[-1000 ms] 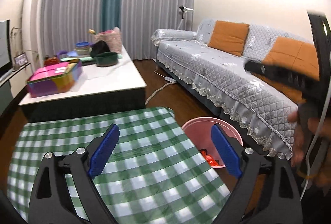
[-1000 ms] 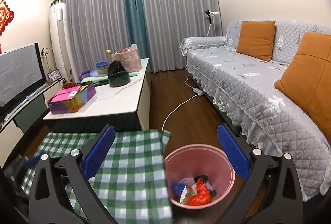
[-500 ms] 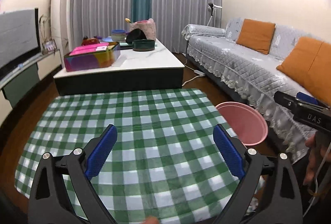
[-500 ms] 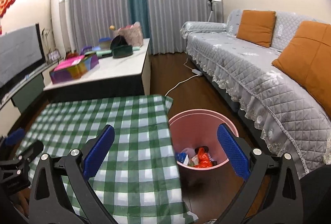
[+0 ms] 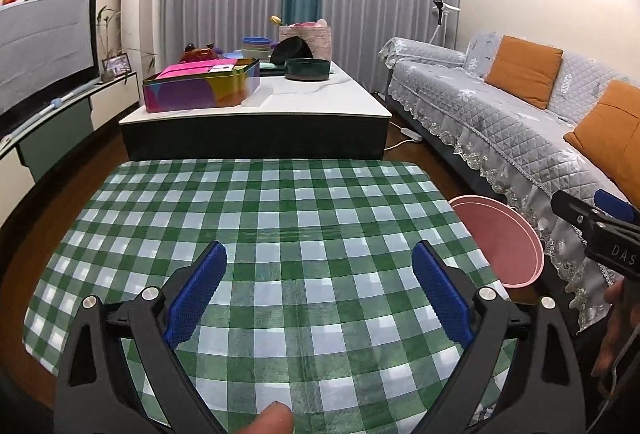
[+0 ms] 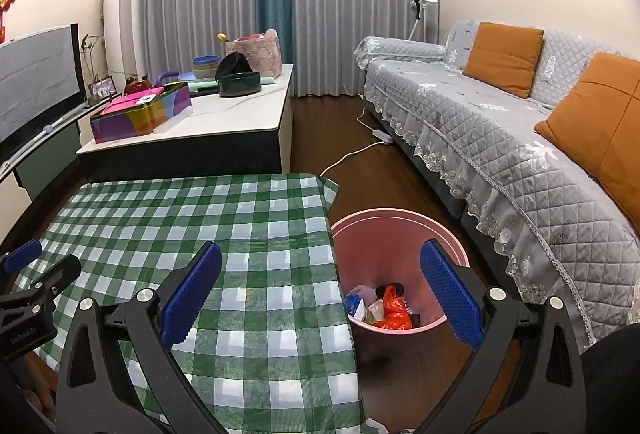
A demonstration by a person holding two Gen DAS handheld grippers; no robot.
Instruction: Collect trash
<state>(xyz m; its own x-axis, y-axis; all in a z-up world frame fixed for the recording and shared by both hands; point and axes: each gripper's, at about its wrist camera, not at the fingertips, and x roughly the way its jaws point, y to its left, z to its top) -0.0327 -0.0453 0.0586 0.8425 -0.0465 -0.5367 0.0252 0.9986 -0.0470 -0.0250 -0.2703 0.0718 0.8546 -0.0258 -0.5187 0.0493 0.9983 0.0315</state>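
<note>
trash (image 6: 384,308) | partly hidden in pink bin (image 6: 400,220) | items unclear

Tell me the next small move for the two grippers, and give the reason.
Probably pull both back and stop. The left gripper and right gripper are open and hold nothing, the green checked tablecloth shows no litter, and crumpled wrappers already lie in the round pink plastic bin beside the table.

The letters "DAS" stand in pale print on the black body of the right gripper (image 5: 612,234), cut off by the frame edge. Small print on the left gripper (image 6: 24,332) is too blurred to read.
</note>
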